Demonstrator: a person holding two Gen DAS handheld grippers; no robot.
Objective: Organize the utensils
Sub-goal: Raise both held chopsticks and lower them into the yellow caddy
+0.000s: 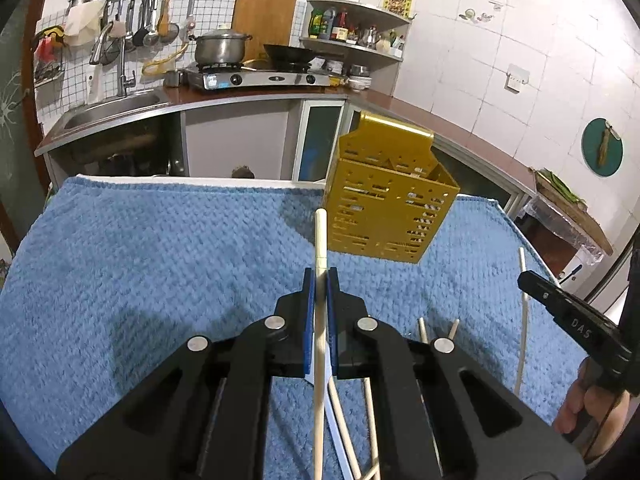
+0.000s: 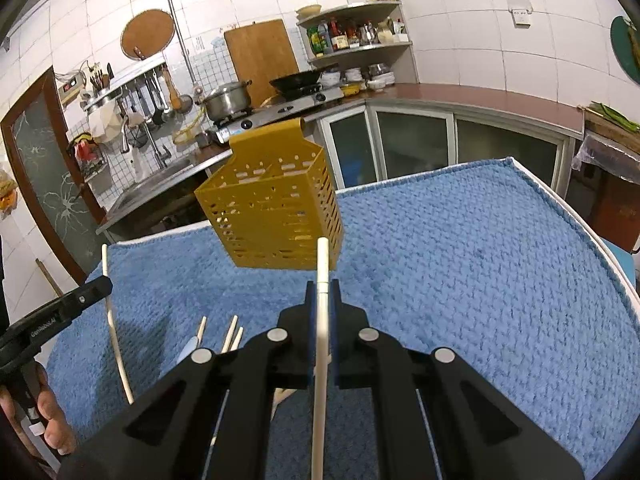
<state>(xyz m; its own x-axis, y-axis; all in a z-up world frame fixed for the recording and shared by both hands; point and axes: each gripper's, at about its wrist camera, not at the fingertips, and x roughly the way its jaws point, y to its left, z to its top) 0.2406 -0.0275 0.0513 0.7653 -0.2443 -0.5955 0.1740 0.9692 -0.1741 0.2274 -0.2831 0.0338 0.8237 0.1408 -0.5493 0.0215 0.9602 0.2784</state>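
Now each hand-held gripper, left [image 1: 320, 276] and right [image 2: 323, 288], clamps one chopstick [image 1: 320, 240] [image 2: 322, 264]; caddy [image 1: 390, 204] at 12 o'clock.

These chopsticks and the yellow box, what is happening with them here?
A person holds a gripper in each hand. The left gripper is shut on one chopstick, and the right gripper is shut on another chopstick. Both point toward the yellow holder standing on the blue towel. More loose chopsticks lie on the towel, not yet picked up.
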